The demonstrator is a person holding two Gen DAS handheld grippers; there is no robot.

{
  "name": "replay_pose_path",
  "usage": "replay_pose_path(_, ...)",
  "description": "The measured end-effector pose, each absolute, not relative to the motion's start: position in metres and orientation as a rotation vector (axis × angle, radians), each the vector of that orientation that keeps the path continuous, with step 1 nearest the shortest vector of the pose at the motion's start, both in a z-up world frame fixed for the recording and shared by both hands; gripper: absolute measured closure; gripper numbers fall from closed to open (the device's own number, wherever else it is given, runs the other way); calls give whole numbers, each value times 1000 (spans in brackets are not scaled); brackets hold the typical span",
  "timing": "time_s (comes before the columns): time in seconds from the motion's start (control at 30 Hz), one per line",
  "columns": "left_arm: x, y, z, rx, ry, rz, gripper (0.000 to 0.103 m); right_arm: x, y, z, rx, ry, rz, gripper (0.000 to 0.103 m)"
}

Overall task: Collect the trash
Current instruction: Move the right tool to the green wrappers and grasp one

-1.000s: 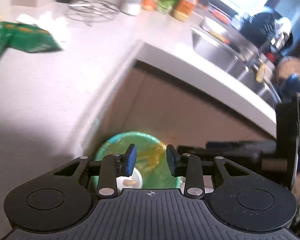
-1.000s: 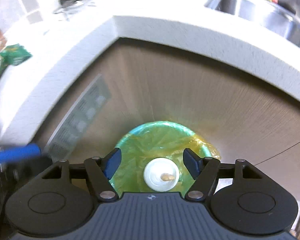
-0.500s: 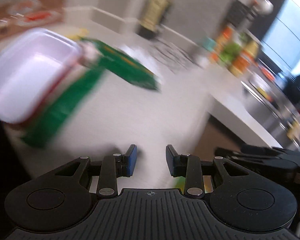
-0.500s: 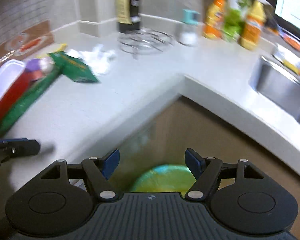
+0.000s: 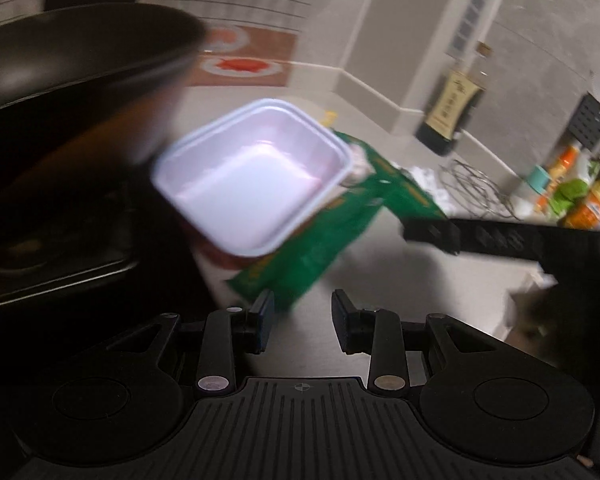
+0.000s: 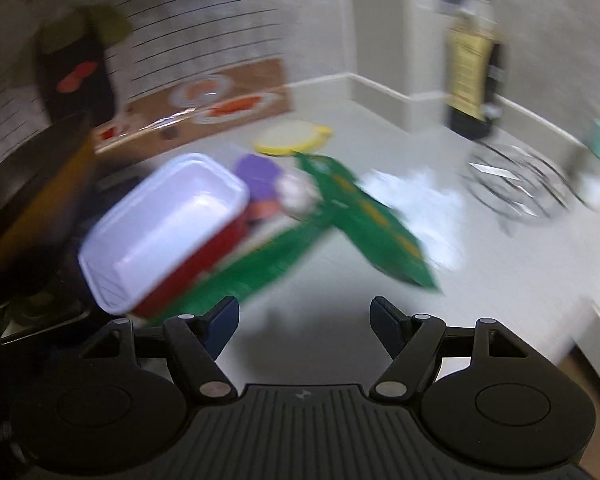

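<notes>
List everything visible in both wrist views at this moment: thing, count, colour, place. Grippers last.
tub: one, white inside, red outside, left of counter beside the pan
wrappers: two, green, overlapping, mid-counter against the tub
purple item: one, behind the tub; too blurred to identify
tissue: one crumpled pile, white, right of the wrappers
lid: one, yellow-rimmed, behind the wrappers
pan: one, black, far left
bottle: one, dark, yellow label, back corner
wire rack: one, metal, right
sauce bottles: several, orange and green, far right
counter: one, pale grey
left gripper: open, empty
right gripper: open, empty
</notes>
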State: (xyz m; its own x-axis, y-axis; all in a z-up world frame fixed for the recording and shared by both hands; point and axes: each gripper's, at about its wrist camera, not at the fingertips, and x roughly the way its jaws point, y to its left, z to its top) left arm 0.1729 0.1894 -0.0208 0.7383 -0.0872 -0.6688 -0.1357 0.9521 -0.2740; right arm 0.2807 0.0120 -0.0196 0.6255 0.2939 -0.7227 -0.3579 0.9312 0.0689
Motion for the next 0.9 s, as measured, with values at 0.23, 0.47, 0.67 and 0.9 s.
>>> replay_pose_path(0.23, 158, 209, -17, -344, 737, 87, 68, 320, 99, -40, -64, 888, 571, 30)
replay_pose_path(0.47, 161, 204, -16, -344, 719, 9, 68, 326, 92, -55, -34, 956, 562, 86)
replay_pose_path(0.67, 181, 189, -18, -362, 714, -46, 68, 314, 26, -47, -69, 921, 403, 93)
replay_pose_path(0.9, 204, 169, -27, -328, 752, -68, 68, 292, -30, -42, -22, 933, 445, 92)
